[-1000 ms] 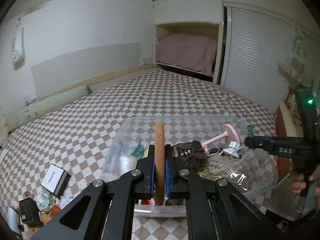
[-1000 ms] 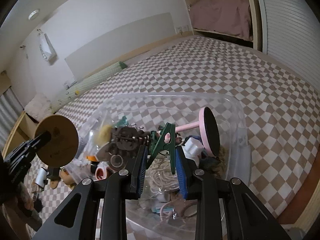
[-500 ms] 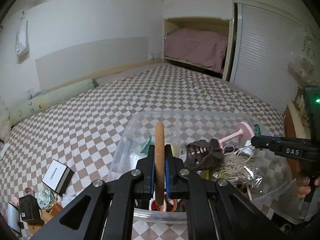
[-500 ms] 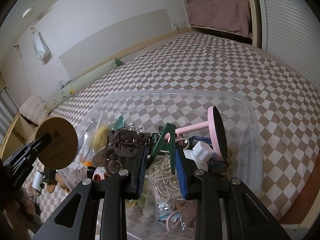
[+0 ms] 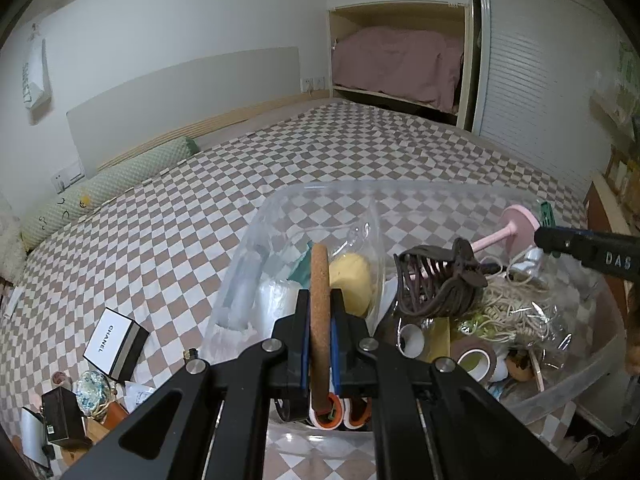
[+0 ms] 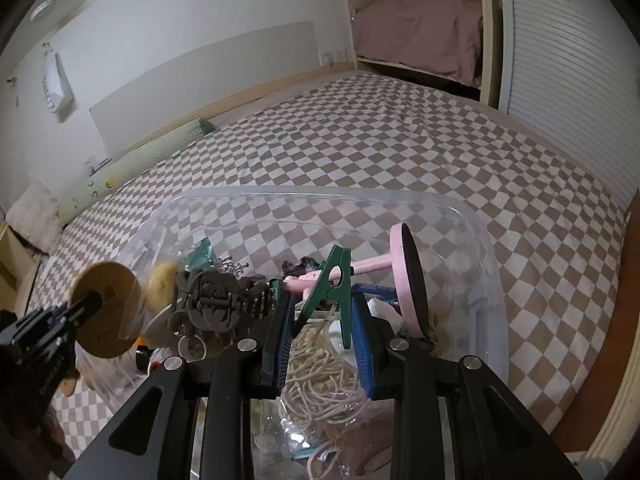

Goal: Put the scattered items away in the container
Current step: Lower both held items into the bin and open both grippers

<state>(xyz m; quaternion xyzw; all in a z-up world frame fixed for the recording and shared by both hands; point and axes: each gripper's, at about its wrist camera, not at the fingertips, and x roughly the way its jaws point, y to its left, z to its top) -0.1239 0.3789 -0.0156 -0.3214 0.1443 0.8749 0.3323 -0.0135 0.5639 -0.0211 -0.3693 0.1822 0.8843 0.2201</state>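
Left hand-held gripper (image 5: pixel 320 344) points down at a slant over the near-left corner of the clear plastic container (image 5: pixel 580 384), its pads clamped on a round cork coaster (image 5: pixel 320 320) held upright on edge. Right hand-held gripper (image 6: pixel 320 332) also tilts downward over the container, jaws partly closed and pinching a green clothes peg (image 6: pixel 334 284) that stands between the pads. Inside the container lie a brown hair claw (image 5: pixel 438 284), a pink stand (image 6: pixel 404 276) and coiled cord (image 6: pixel 320 380). The container rests on a checked bed (image 6: pixel 400 140); left of the container sits a white box (image 5: pixel 114 344)
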